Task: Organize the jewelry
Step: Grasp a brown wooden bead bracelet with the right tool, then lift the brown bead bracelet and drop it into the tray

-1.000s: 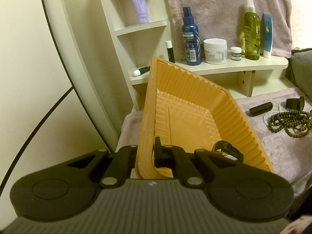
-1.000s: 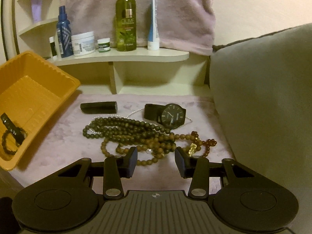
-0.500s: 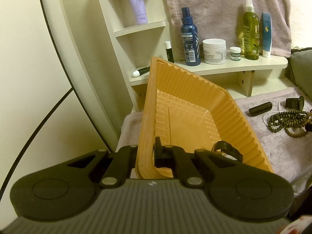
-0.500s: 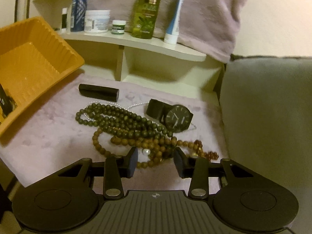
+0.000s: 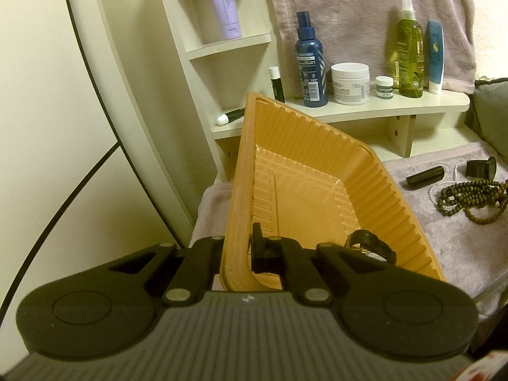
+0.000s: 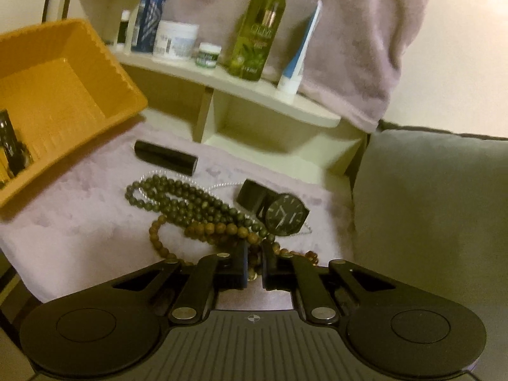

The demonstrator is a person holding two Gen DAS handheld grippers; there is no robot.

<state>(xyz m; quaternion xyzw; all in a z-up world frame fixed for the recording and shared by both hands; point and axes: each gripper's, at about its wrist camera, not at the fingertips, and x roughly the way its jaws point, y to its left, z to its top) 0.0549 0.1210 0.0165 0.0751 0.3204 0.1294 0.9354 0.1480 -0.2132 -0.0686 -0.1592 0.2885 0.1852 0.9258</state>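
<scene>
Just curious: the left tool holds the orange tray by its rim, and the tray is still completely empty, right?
Not quite. The left tool does grip the orange tray by its rim, but the tray isn't empty: a black watch lies inside, as the left wrist view shows.

Orange ribbed plastic tray (image 5: 317,171), tilted, one wall clamped in the left gripper (image 5: 236,254); a black bracelet (image 5: 371,244) lies in its low corner. On the mauve cloth (image 6: 79,222): tangled dark green beads (image 6: 177,197) and brown beads (image 6: 209,230), a thin pearl strand (image 6: 222,185), a black wristwatch (image 6: 282,212) face up, and a black tube (image 6: 165,157) lying flat.
</scene>
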